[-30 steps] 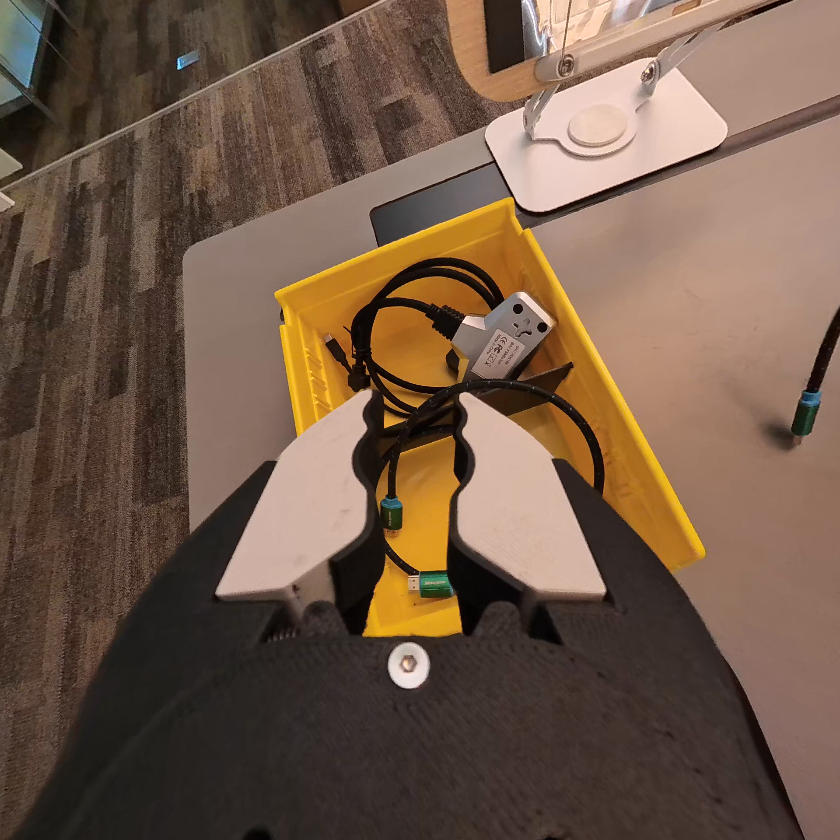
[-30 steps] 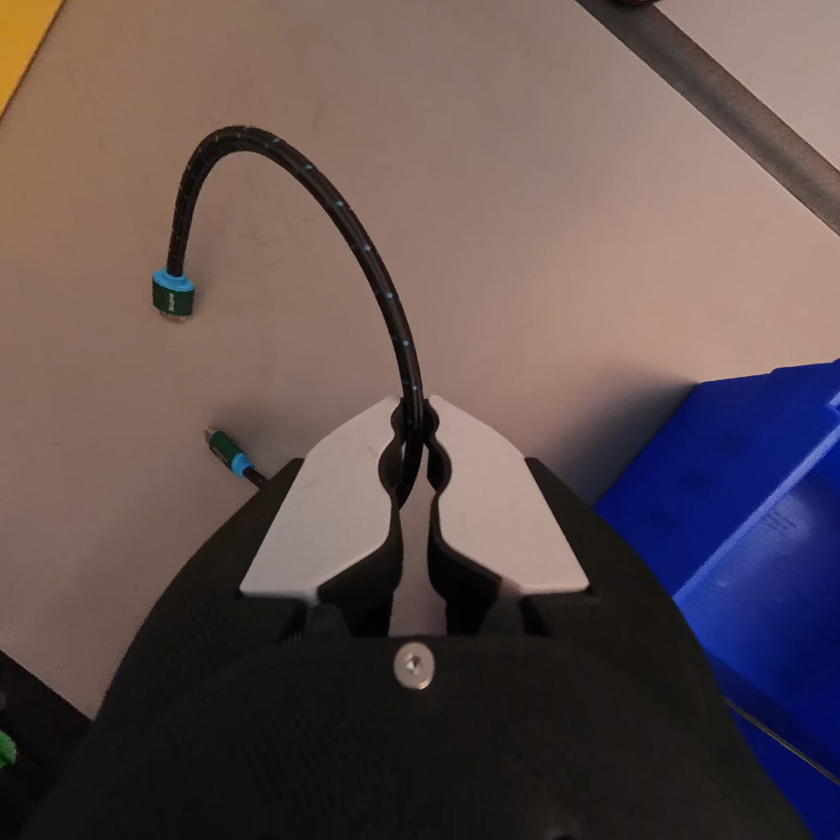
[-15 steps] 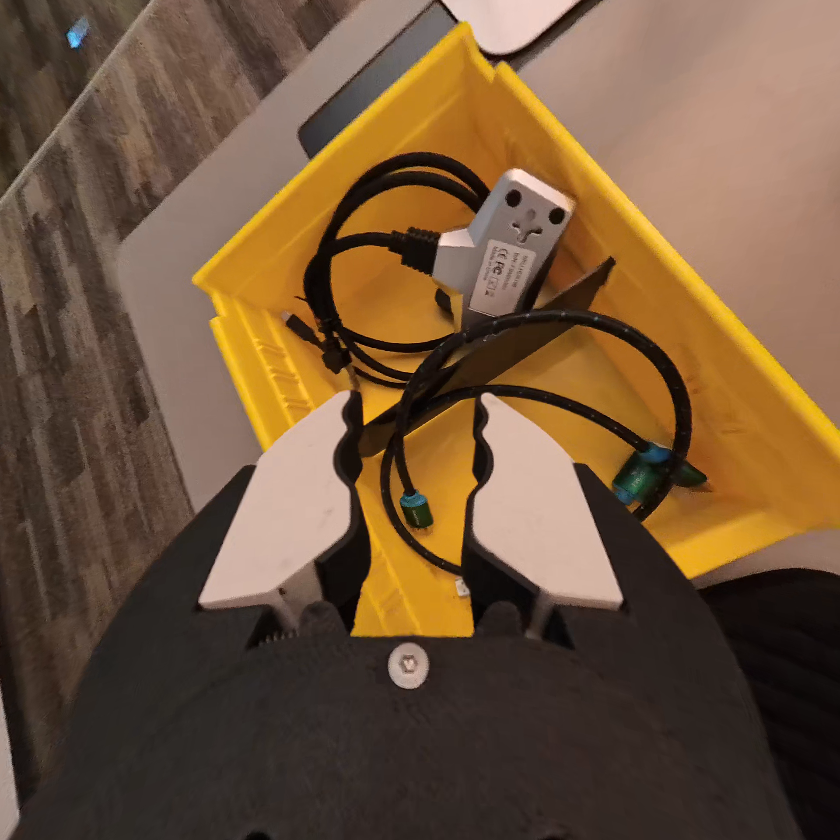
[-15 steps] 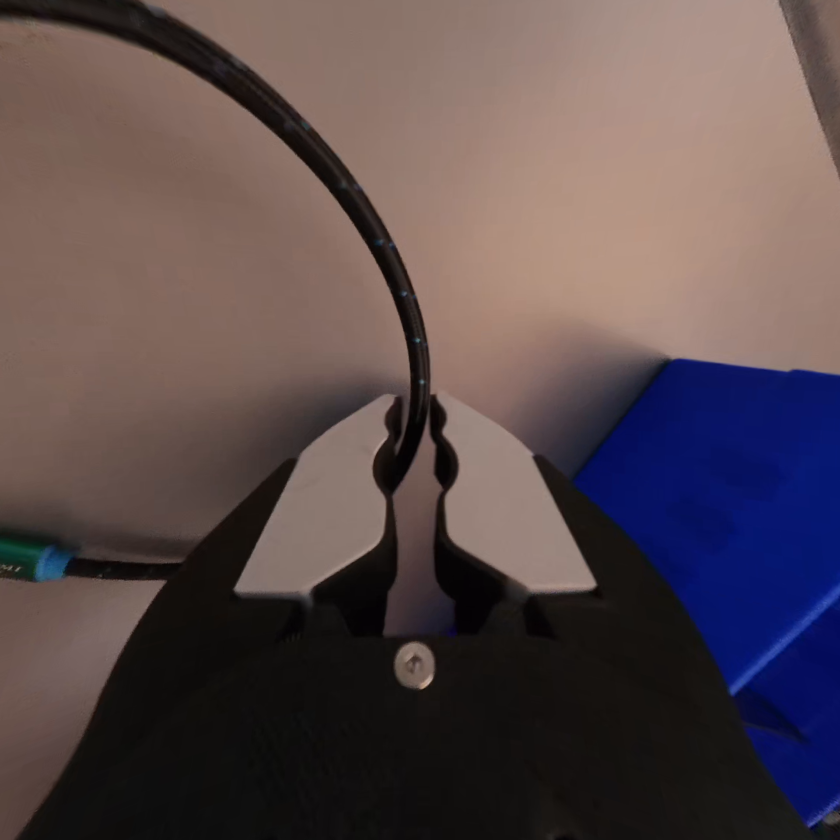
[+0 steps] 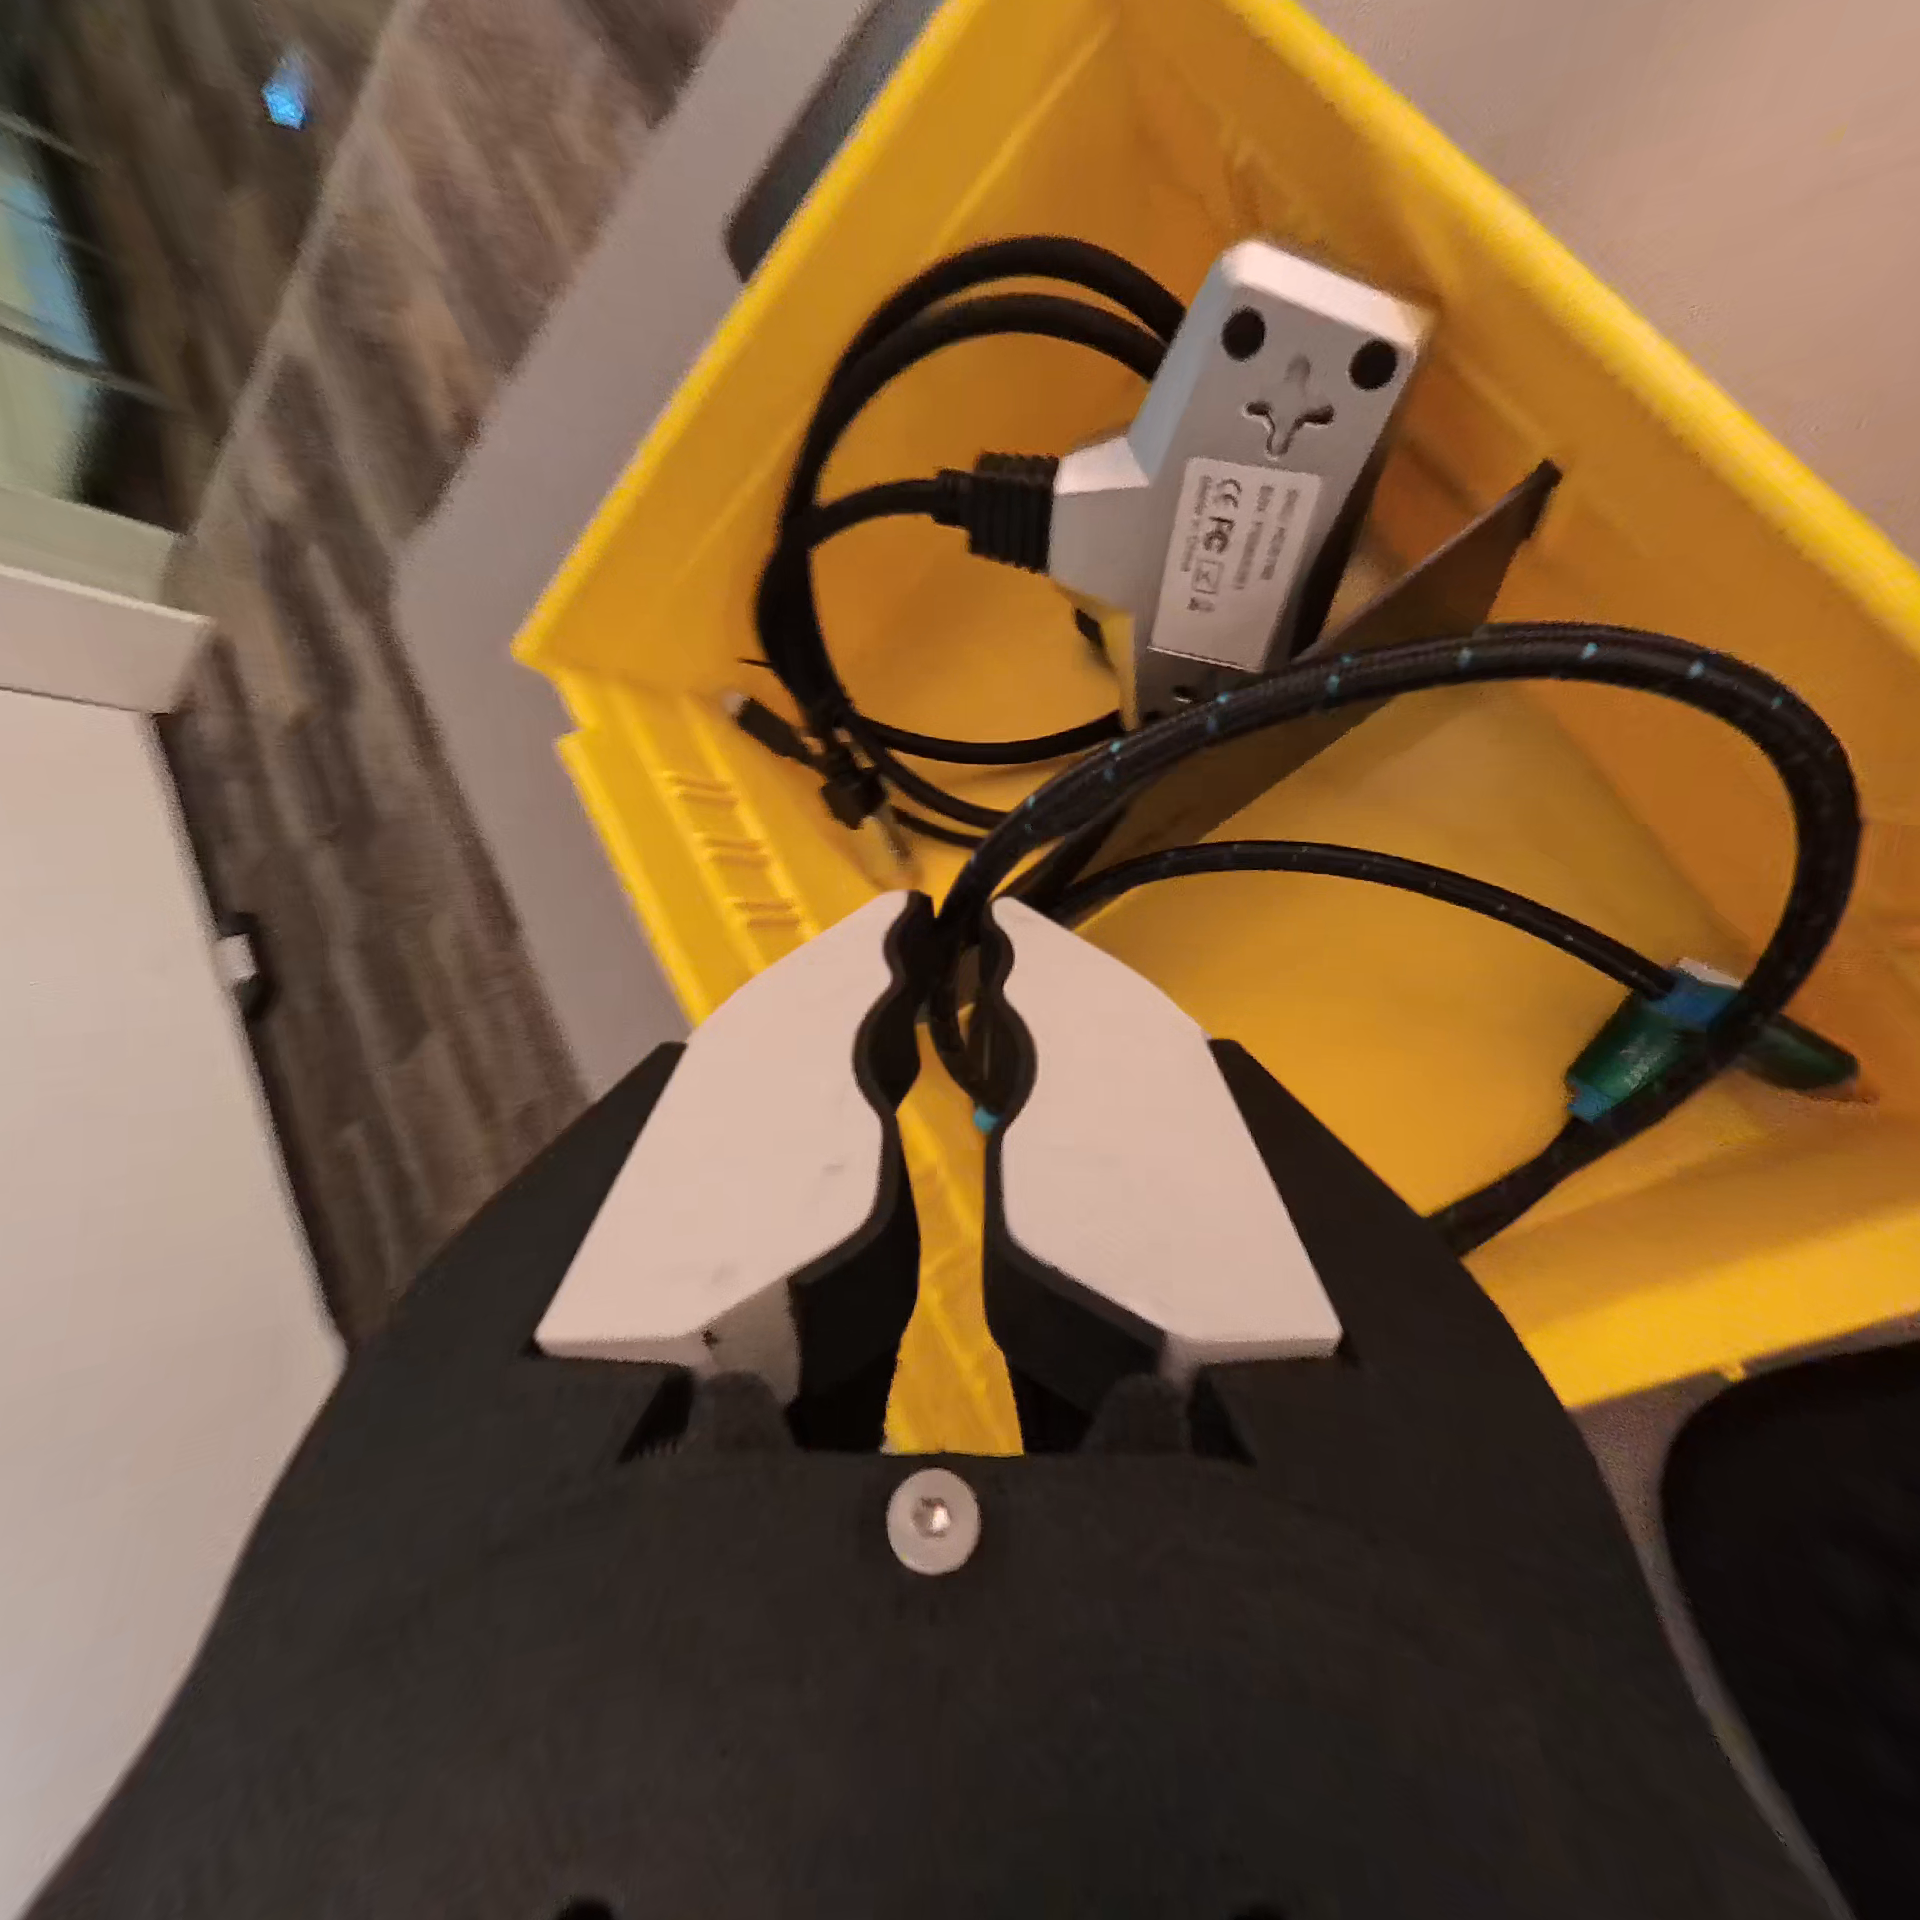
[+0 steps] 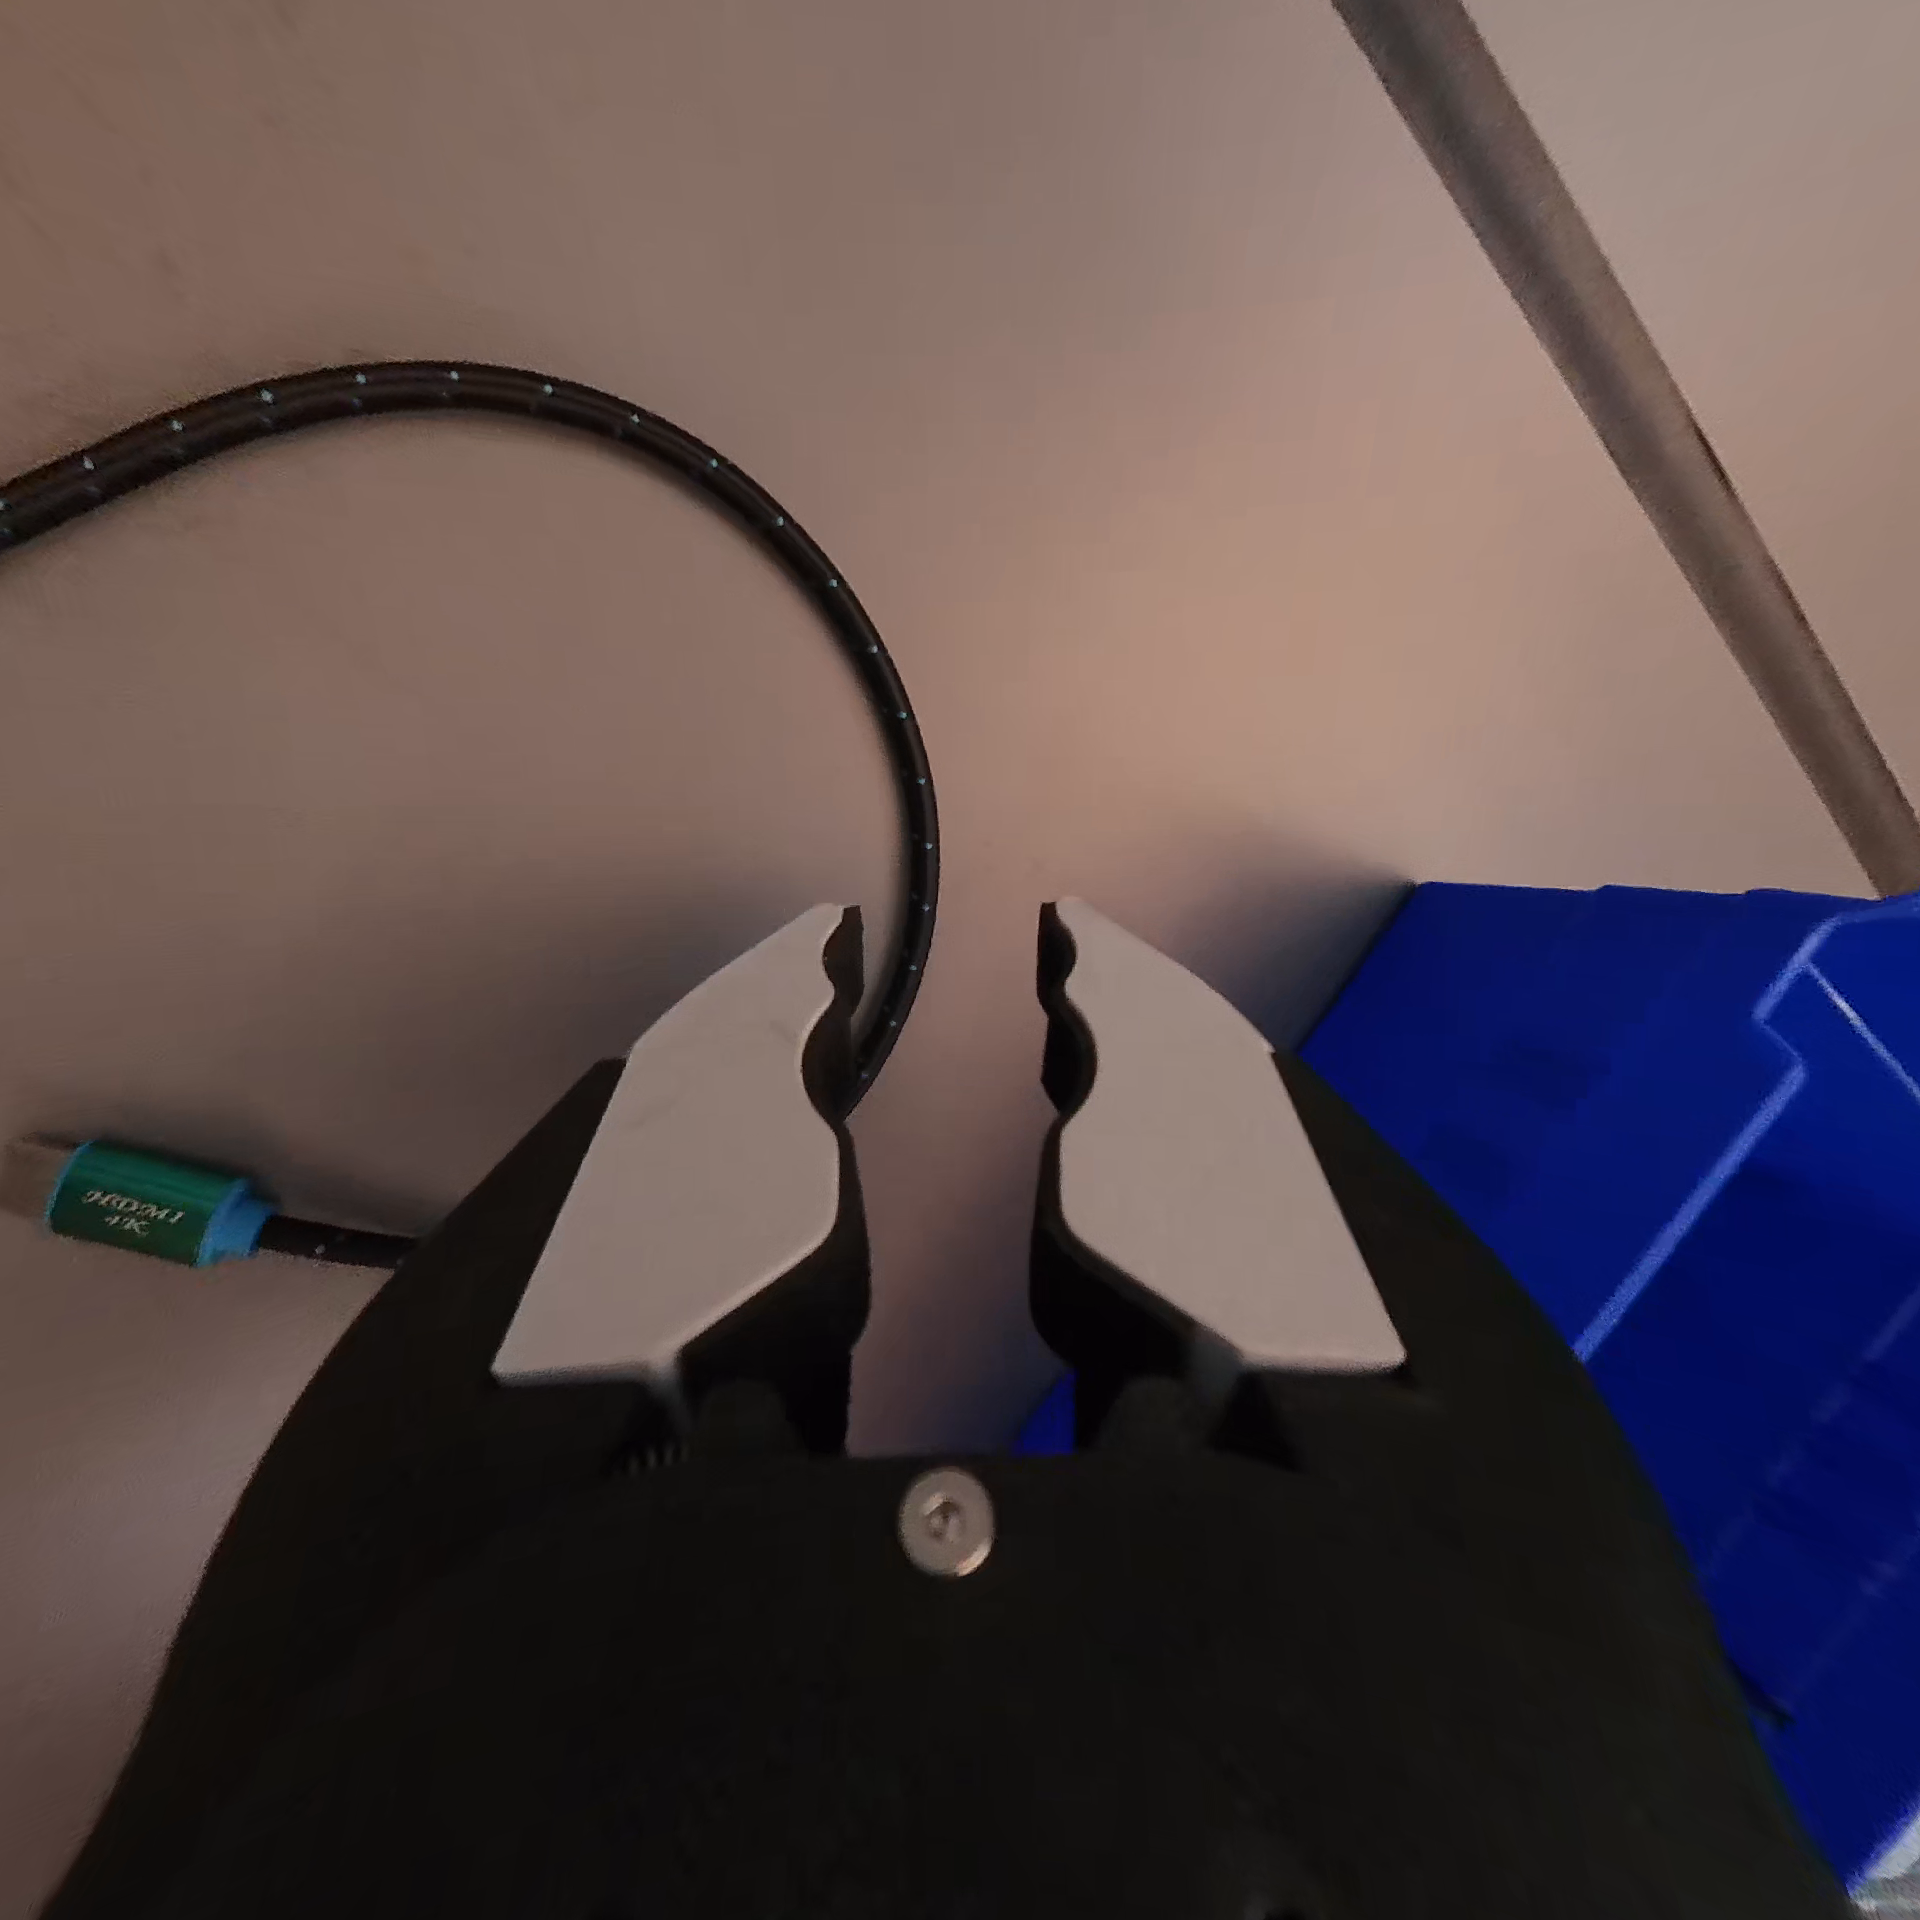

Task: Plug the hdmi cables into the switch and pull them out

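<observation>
In the left wrist view a yellow bin (image 5: pixel 1662 1278) holds a silver HDMI switch (image 5: pixel 1236 499) with its own thin black lead (image 5: pixel 831 582), and braided black HDMI cables (image 5: pixel 1558 665) with green plugs (image 5: pixel 1631 1060). My left gripper (image 5: pixel 951 920) is shut on the braided cables at the bin's near edge. In the right wrist view another braided HDMI cable (image 6: pixel 727 488) lies curved on the grey table, its green plug (image 6: pixel 135 1205) at the left. My right gripper (image 6: pixel 951 914) is open; the cable runs beside its left finger (image 6: pixel 727 1091).
A blue bin (image 6: pixel 1662 1195) stands close at the right of my right gripper. A grey seam strip (image 6: pixel 1621 332) crosses the table at the upper right. Left of the yellow bin the table (image 5: pixel 499 499) ends and patterned carpet (image 5: pixel 312 727) lies below.
My left gripper has closed on the braided cables in the yellow bin. My right gripper has opened and let go of its cable, which now lies on the table.
</observation>
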The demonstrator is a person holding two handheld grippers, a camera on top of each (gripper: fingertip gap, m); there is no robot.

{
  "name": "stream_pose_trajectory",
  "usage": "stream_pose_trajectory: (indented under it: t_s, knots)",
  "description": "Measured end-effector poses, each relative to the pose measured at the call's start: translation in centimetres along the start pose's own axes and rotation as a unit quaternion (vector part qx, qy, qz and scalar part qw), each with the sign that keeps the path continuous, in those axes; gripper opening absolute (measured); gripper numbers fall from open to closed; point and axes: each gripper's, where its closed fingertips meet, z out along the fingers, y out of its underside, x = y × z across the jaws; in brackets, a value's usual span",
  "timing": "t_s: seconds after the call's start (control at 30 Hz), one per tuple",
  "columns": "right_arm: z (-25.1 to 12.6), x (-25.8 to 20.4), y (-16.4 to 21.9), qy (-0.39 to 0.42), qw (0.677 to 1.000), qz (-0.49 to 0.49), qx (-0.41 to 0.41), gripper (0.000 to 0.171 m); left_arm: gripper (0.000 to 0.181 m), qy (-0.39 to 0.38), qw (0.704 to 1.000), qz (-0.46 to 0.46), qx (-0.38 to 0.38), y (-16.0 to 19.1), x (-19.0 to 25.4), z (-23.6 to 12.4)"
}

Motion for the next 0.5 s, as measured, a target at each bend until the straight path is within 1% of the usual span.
stream_pose_trajectory:
  t_s: [0.07,0.13,0.2,0.27,0.33,0.4,0.5]
  knots:
    - [-0.2,0.2,-0.2,0.001,1.0,0.001,0.006,0.033,0.007,-0.065,0.997,0.031,0.002,-1.5,-0.8,-2.9]
    - [-0.4,0.4,-0.3,0.0,1.0,0.004,0.012,0.033,0.008,-0.136,0.987,0.08,-0.003,-3.3,-0.8,-5.6]
    - [-0.4,0.5,-0.3,-0.002,1.0,0.007,0.015,0.032,0.008,-0.203,0.968,0.146,-0.005,-5.6,0.1,-7.7]
    - [-0.3,0.6,-0.2,-0.004,1.0,0.01,0.015,0.032,0.008,-0.255,0.943,0.213,0.0,-8.2,1.8,-9.0]
    - [-0.1,0.6,-0.1,-0.005,1.0,0.013,0.014,0.032,0.009,-0.279,0.923,0.263,0.014,-10.3,3.8,-9.6]
    - [0.0,0.7,0.1,-0.004,1.0,0.014,0.01,0.032,0.009,-0.267,0.921,0.283,0.021,-11.2,5.6,-9.6]
    - [0.1,0.6,0.3,-0.002,1.0,0.015,0.007,0.032,0.008,-0.261,0.918,0.298,0.027,-11.8,6.8,-9.8]
